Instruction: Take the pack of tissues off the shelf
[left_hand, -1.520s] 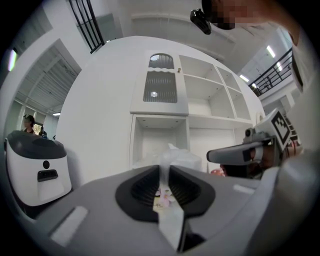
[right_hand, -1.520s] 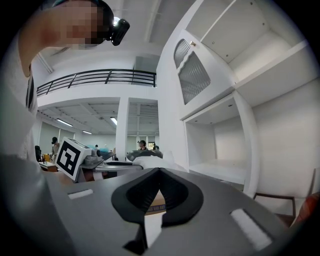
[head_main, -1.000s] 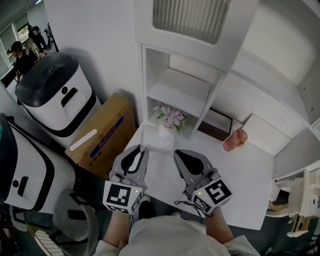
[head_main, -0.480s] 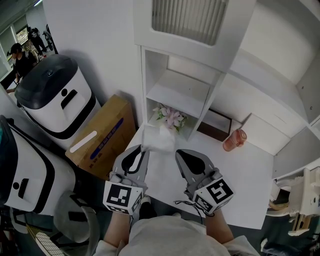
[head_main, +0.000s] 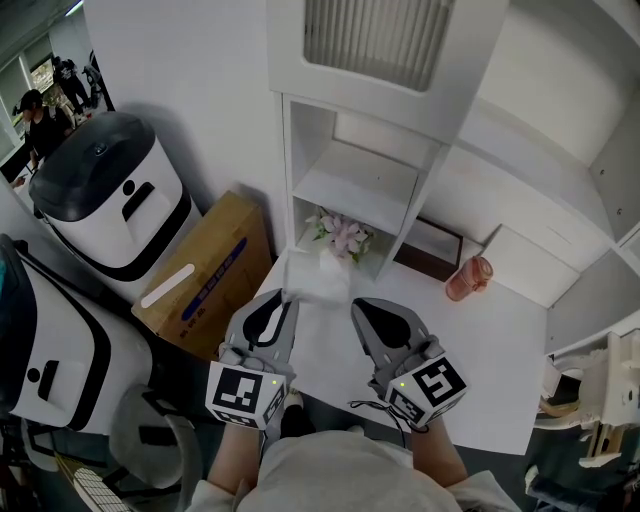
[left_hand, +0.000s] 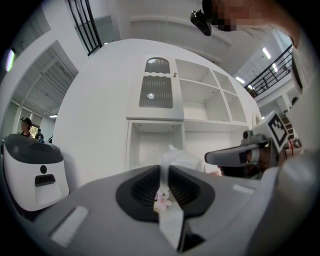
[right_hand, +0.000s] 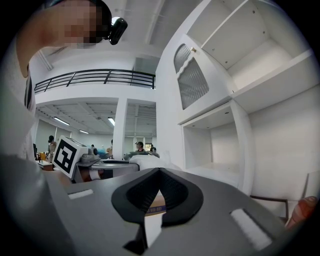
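The pack of tissues (head_main: 320, 278) is white plastic with a pink flower print. It is at the table's left edge, just in front of the lowest cubby of the white shelf unit (head_main: 365, 185). My left gripper (head_main: 284, 298) is shut on the pack's near edge. In the left gripper view the thin wrapper (left_hand: 163, 196) is pinched between the jaws of the left gripper (left_hand: 164, 171), and the pack's bulk (left_hand: 184, 159) shows beyond them. My right gripper (head_main: 358, 306) hovers just right of the pack, shut and holding nothing (right_hand: 160, 172).
A dark framed object (head_main: 432, 248) and a pink bottle (head_main: 470, 278) stand on the white table (head_main: 500, 360) under the shelf unit. A cardboard box (head_main: 205, 270) and white-and-black machines (head_main: 110, 190) stand on the floor at the left. People are far off at the upper left.
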